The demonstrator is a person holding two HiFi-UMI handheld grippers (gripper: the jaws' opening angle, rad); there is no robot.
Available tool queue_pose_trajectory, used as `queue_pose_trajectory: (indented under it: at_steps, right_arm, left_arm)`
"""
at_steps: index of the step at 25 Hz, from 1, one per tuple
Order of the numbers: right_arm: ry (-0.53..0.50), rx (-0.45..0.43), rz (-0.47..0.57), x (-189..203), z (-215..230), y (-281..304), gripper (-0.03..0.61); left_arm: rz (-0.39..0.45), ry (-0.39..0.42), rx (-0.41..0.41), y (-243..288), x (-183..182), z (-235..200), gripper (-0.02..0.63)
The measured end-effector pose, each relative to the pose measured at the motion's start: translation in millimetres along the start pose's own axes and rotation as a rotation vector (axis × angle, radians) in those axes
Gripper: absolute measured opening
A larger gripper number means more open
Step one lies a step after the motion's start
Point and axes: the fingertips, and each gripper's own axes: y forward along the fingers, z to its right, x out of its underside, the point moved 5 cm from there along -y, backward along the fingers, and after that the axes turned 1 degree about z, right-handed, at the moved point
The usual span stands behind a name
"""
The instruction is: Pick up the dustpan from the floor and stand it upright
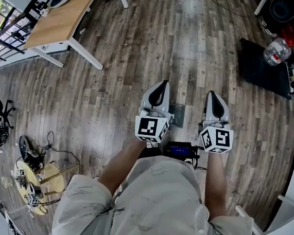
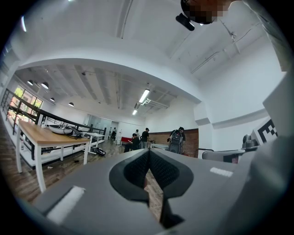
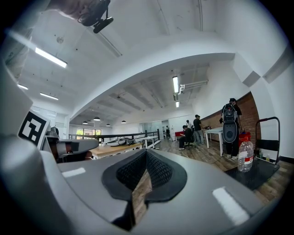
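No dustpan shows clearly in any view. A small flat grey piece (image 1: pixel 178 113) lies on the wood floor between my two grippers; I cannot tell what it is. In the head view my left gripper (image 1: pixel 163 84) and right gripper (image 1: pixel 215 94) are held side by side in front of the person's body, both pointing level. The left gripper (image 2: pixel 148 153) has its dark pads pressed tip to tip with nothing between them. The right gripper (image 3: pixel 146 153) is shut the same way and holds nothing.
A wooden table (image 1: pixel 63 18) on white legs stands at the upper left. A black mat (image 1: pixel 260 68) at the upper right carries a water bottle (image 1: pixel 276 51). A round yellow stool (image 1: pixel 37 181) with cables sits at the lower left. People (image 2: pixel 176 140) stand far off.
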Motion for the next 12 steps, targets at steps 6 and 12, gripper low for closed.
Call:
queue_pose_trajectory:
  at_steps: [6, 12]
  right_arm:
    - [-0.006, -0.004, -0.006, -6, 5, 10, 0.005]
    - [-0.010, -0.008, -0.007, -12, -6, 2, 0.005]
  left_arm:
    - [0.002, -0.001, 0.005, 12, -5, 0, 0.020]
    - [0.008, 0.000, 0.009, 0, -15, 0, 0.020]
